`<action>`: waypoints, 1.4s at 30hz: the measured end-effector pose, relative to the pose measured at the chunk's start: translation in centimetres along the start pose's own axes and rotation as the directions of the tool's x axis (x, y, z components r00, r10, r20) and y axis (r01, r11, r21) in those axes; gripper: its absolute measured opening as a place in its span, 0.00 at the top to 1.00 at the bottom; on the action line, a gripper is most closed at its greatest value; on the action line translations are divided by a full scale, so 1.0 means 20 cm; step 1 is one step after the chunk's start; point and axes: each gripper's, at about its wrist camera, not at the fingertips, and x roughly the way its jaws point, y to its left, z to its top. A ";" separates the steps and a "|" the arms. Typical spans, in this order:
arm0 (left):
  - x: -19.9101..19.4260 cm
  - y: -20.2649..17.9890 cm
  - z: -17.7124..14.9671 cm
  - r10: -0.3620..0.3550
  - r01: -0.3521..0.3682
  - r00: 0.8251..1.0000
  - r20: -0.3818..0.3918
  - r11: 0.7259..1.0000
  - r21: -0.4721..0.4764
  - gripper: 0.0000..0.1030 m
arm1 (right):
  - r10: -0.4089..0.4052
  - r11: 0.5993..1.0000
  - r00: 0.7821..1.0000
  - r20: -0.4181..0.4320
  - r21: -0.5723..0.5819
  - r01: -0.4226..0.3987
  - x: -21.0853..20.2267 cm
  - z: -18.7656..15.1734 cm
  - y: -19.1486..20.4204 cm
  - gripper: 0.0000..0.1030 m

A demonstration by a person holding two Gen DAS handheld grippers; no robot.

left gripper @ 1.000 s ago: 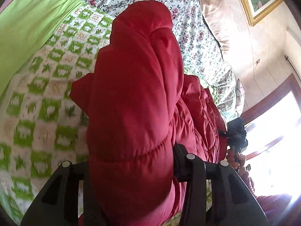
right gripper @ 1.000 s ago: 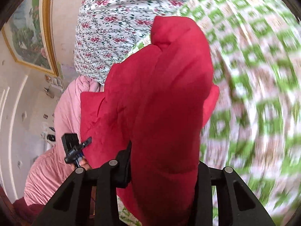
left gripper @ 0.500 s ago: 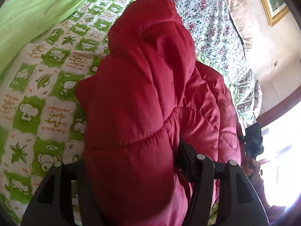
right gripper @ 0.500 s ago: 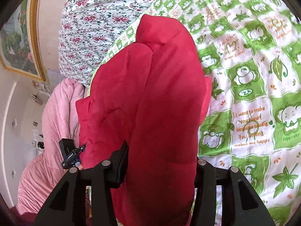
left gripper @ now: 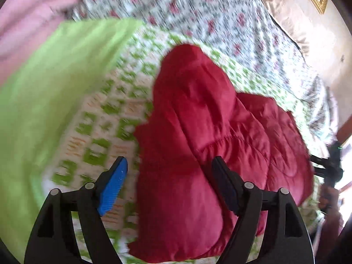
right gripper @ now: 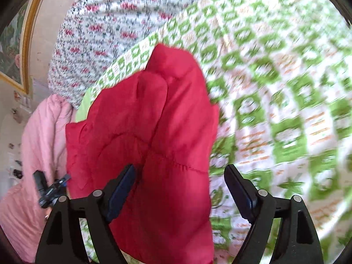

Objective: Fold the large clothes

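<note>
A red quilted puffer jacket [left gripper: 198, 132] lies folded in a bundle on the green-and-white patterned blanket [left gripper: 103, 121]; it also fills the middle of the right wrist view [right gripper: 154, 132]. My left gripper [left gripper: 169, 171] is open, its blue-padded fingers spread, with the jacket's near end lying between them. My right gripper [right gripper: 180, 178] is open too, fingers spread on either side of the jacket's near end. The other gripper shows at the far edge in each view [left gripper: 332, 167] [right gripper: 50, 189].
A plain lime-green cloth [left gripper: 44, 88] lies left of the blanket. A floral sheet [left gripper: 198, 11] covers the bed behind. A pink quilt [right gripper: 37, 154] is bunched at the bedside. A gold-framed picture [right gripper: 15, 44] hangs on the wall.
Both grippers have opened and let go of the red jacket, which now rests on the blanket. Both have pulled back a little; the views are motion-blurred.
</note>
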 end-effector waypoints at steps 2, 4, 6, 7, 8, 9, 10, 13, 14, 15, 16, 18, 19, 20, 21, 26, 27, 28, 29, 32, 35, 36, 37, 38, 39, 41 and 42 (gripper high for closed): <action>-0.04 0.01 0.02 0.009 -0.009 0.999 0.033 1.000 -0.002 0.24 | -0.029 0.999 0.998 0.051 -0.017 0.030 -0.07 0.00 0.03 0.18; -0.07 0.02 0.03 -0.014 0.015 0.999 0.053 1.000 -0.012 0.24 | -0.048 0.998 0.995 0.093 -0.045 0.052 -0.12 0.00 0.07 0.18; -0.08 0.00 0.03 -0.026 0.027 0.998 0.062 1.000 -0.004 0.24 | -0.052 0.995 0.991 0.122 -0.076 0.062 -0.15 0.00 0.13 0.18; -0.08 -0.03 0.03 -0.036 0.036 0.997 0.066 0.999 0.009 0.24 | -0.054 0.993 0.989 0.137 -0.097 0.068 -0.16 -0.01 0.17 0.18; -0.08 -0.06 0.04 -0.044 0.042 0.997 0.067 0.999 0.020 0.24 | -0.055 0.991 0.988 0.145 -0.112 0.072 -0.18 -0.02 0.18 0.18; -0.07 -0.10 0.04 -0.052 0.050 0.996 0.067 0.998 0.033 0.24 | -0.055 0.988 0.986 0.159 -0.135 0.077 -0.18 -0.02 0.23 0.18; -0.07 -0.14 0.03 -0.064 0.060 0.996 0.066 0.997 0.051 0.24 | -0.055 0.984 0.984 0.168 -0.160 0.082 -0.18 -0.02 0.27 0.18; -0.05 -0.25 0.03 -0.092 0.087 0.994 0.054 0.992 0.094 0.24 | -0.047 0.972 0.983 0.175 -0.220 0.086 -0.16 -0.03 0.39 0.18; -0.04 -0.29 0.03 -0.102 0.096 0.994 0.048 0.990 0.107 0.24 | -0.040 0.969 0.984 0.175 -0.234 0.081 -0.15 -0.03 0.41 0.18; -0.02 -0.32 0.03 -0.115 0.110 0.993 0.037 0.987 0.119 0.24 | -0.032 0.965 0.984 0.177 -0.253 0.077 -0.13 -0.03 0.45 0.18; -0.01 -0.36 0.03 -0.126 0.122 0.992 0.024 0.984 0.127 0.24 | -0.031 0.958 0.984 0.177 -0.274 0.079 -0.10 -0.03 0.50 0.18; 0.03 -0.43 0.03 -0.142 0.141 0.990 -0.006 0.979 0.147 0.24 | -0.035 0.949 0.985 0.166 -0.305 0.085 -0.03 -0.03 0.58 0.19; 0.05 -0.46 0.03 -0.150 0.151 0.989 -0.016 0.975 0.161 0.24 | -0.032 0.943 0.988 0.149 -0.323 0.079 0.02 -0.03 0.62 0.19; 0.07 -0.50 0.03 -0.154 0.156 0.988 -0.024 0.971 0.180 0.24 | -0.028 0.940 0.990 0.138 -0.334 0.073 0.05 -0.03 0.64 0.22; 0.09 -0.53 0.03 -0.147 0.149 0.989 -0.029 0.969 0.196 0.24 | -0.025 0.934 0.993 0.119 -0.352 0.066 0.10 -0.03 0.68 0.38; 0.30 -0.57 0.13 0.016 -0.005 0.999 -0.050 0.976 0.220 0.24 | -0.090 0.918 0.995 0.043 -0.384 0.100 0.36 0.02 0.75 0.75; 0.35 -0.54 0.16 0.027 -0.015 0.998 -0.061 0.980 0.200 0.24 | -0.111 0.912 0.993 0.047 -0.392 0.121 0.39 0.03 0.74 0.75; 0.41 -0.50 0.19 0.042 -0.028 0.996 -0.079 0.985 0.172 0.24 | -0.135 0.909 0.990 0.050 -0.391 0.144 0.43 0.05 0.73 0.75; 0.47 -0.45 0.22 0.065 -0.050 0.992 -0.104 0.988 0.143 0.24 | -0.159 0.911 0.986 0.052 -0.378 0.167 0.46 0.08 0.71 0.76; 0.62 -0.34 0.31 0.130 -0.121 0.977 -0.170 0.991 0.058 0.23 | -0.251 0.902 0.965 0.073 -0.343 0.261 0.52 0.18 0.62 0.76; 0.70 -0.30 0.38 0.160 -0.160 0.973 -0.164 0.987 0.018 0.23 | -0.306 0.908 0.948 0.093 -0.271 0.320 0.57 0.28 0.51 0.76; 0.74 -0.29 0.39 0.186 -0.186 0.969 -0.161 0.982 0.017 0.22 | -0.317 0.912 0.943 0.101 -0.242 0.332 0.59 0.31 0.46 0.77; 0.78 -0.29 0.40 0.201 -0.201 0.966 -0.163 0.979 0.019 0.22 | -0.309 0.922 0.946 0.097 -0.213 0.323 0.61 0.33 0.42 0.78; 0.82 -0.29 0.40 0.225 -0.224 0.960 -0.167 0.974 0.022 0.19 | -0.297 0.934 0.950 0.094 -0.181 0.309 0.62 0.35 0.39 0.80; 0.86 -0.28 0.41 0.240 -0.241 0.956 -0.169 0.970 0.016 0.15 | -0.298 0.939 0.949 0.100 -0.151 0.310 0.64 0.37 0.35 0.85; 0.91 -0.25 0.42 0.248 -0.252 0.953 -0.175 0.968 0.000 0.13 | -0.314 0.939 0.944 0.104 -0.112 0.325 0.66 0.40 0.31 0.96; 0.92 -0.24 0.42 0.245 -0.251 0.953 -0.178 0.968 -0.011 0.12 | -0.312 0.943 0.945 0.099 -0.093 0.321 0.67 0.40 0.28 1.00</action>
